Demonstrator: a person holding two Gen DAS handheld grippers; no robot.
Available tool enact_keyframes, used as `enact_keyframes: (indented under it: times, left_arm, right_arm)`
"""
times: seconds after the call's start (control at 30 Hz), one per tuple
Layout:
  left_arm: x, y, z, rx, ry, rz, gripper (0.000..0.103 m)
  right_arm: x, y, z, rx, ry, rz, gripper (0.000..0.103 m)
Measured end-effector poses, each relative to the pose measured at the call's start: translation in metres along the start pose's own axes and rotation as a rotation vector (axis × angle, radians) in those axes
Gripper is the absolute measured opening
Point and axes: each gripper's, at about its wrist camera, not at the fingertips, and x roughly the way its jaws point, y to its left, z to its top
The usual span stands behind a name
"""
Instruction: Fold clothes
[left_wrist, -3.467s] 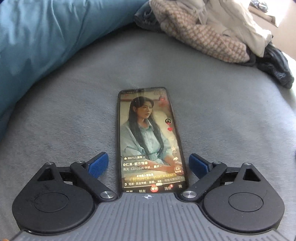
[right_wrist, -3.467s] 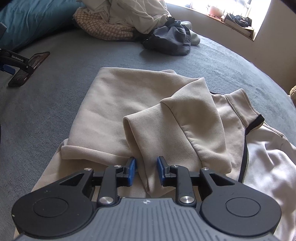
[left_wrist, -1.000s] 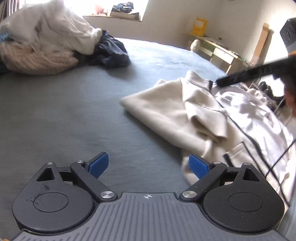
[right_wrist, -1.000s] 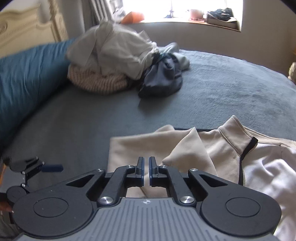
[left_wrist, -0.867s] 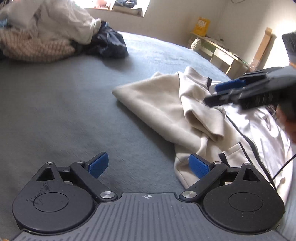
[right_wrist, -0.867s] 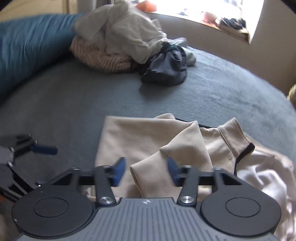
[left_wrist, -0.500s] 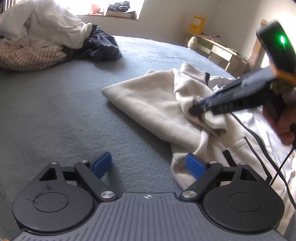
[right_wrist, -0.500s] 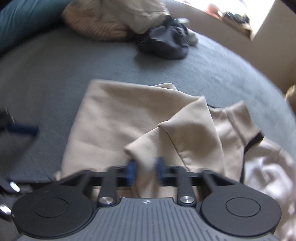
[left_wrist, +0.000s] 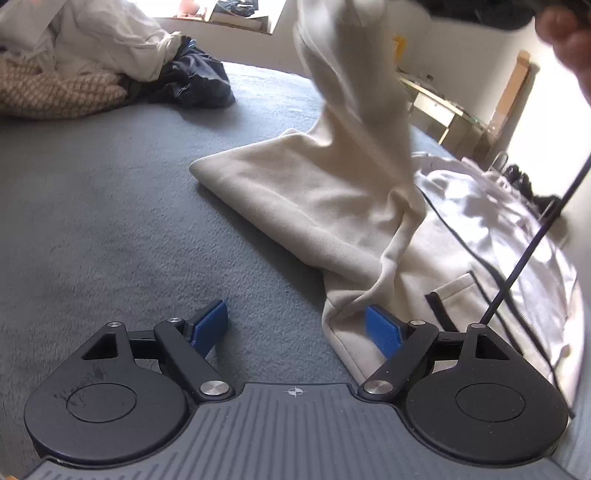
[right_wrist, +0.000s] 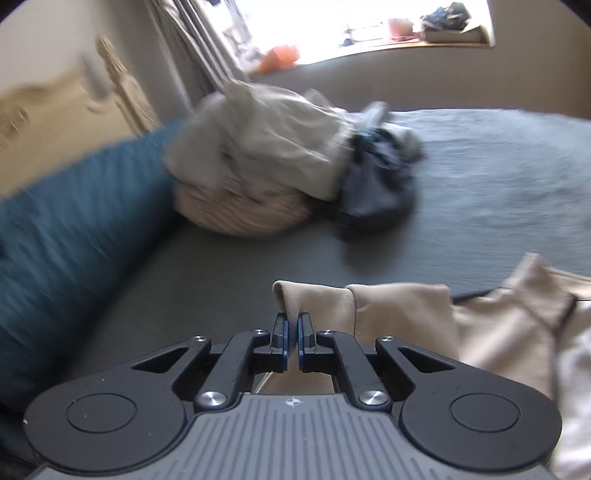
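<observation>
Right tool clamped nearly closed on a fold of the beige jacket, pinching the sleeve between the blue pads; sleeve pulled up off the bed, showing in the left wrist view as a tall blurry column of fabric rising to the top edge; rest of the jacket spread on the grey bed cover, folded body toward the middle, pale lining and dark zipper edge off to the right; left tool low over the bed, spread wide, nothing gripped; its right pad touching or just beside the jacket hem, hard to call which; left pad over bare cover; person's hand at the top right corner of the left view, black cable dropping from there; pile of other clothes farther back on the bed, well apart from the jacket, next to the teal duvet; right view pretty motion-blurred.
</observation>
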Motion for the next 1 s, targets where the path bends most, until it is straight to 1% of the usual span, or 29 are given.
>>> enact_keyframes:
  times: [0.13,0.3,0.43,0.57,0.67,0.83,0.9,0.93,1.0]
  left_arm:
    - [-0.011,0.015,-0.001,-0.105,-0.011,-0.049,0.083]
    - [-0.036,0.047,-0.004,-0.235,-0.046,-0.085,0.085]
    - [-0.062,0.076,-0.006,-0.332,-0.092,-0.099,0.087]
    - [-0.090,0.103,-0.005,-0.412,-0.155,-0.111,0.091]
    - [-0.108,0.122,-0.011,-0.464,-0.176,-0.101,0.092]
    - [-0.124,0.148,-0.034,-0.575,-0.160,-0.022,0.092]
    - [-0.127,0.155,-0.044,-0.626,-0.144,0.010,0.092]
    - [-0.128,0.159,-0.049,-0.650,-0.136,0.023,0.092]
    - [-0.128,0.164,-0.056,-0.691,-0.132,0.033,0.092]
  right_arm:
    - [0.010,0.021,0.019,0.052,0.012,0.160,0.005]
    - [0.038,0.058,0.040,0.066,0.032,0.353,0.005]
    - [0.069,0.091,0.047,0.039,0.068,0.460,0.005]
    - [0.103,0.118,0.045,0.037,0.123,0.520,0.005]
    - [0.129,0.139,0.043,0.036,0.165,0.564,0.005]
    - [0.177,0.162,0.024,0.063,0.247,0.616,0.005]
    - [0.199,0.174,0.012,0.031,0.292,0.610,0.006]
    - [0.211,0.180,0.005,0.012,0.315,0.604,0.008]
    - [0.230,0.192,-0.006,-0.052,0.360,0.544,0.023]
